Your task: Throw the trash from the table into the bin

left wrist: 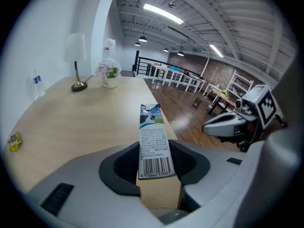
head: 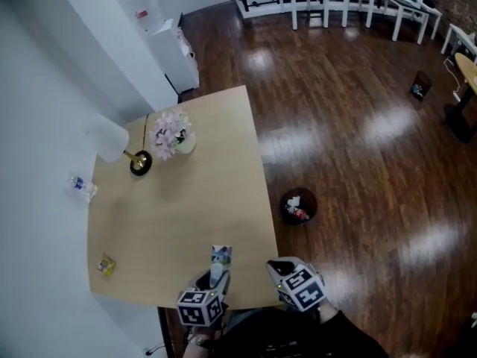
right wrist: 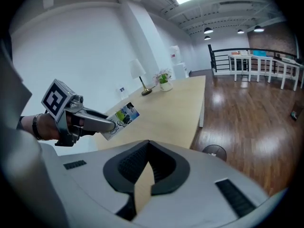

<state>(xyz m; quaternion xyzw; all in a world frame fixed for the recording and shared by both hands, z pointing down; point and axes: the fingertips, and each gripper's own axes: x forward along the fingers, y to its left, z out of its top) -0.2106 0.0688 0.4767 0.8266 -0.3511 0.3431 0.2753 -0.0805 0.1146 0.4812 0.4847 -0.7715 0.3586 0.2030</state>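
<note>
Left tool (left wrist: 154,163): 1 carton (left wrist: 153,137) | right tool (right wrist: 148,163): closed | 1 wrapper (head: 106,265) | 1 bin (head: 313,200)

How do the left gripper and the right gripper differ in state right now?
The left gripper clamps a milk carton; the right gripper holds nothing. The left gripper's jaws stand apart around it; the right gripper's jaws meet. Both are held side by side at the table's near edge.

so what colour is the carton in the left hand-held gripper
White carton with a blue-and-green band and black barcode; left gripper view shows it best.
</note>
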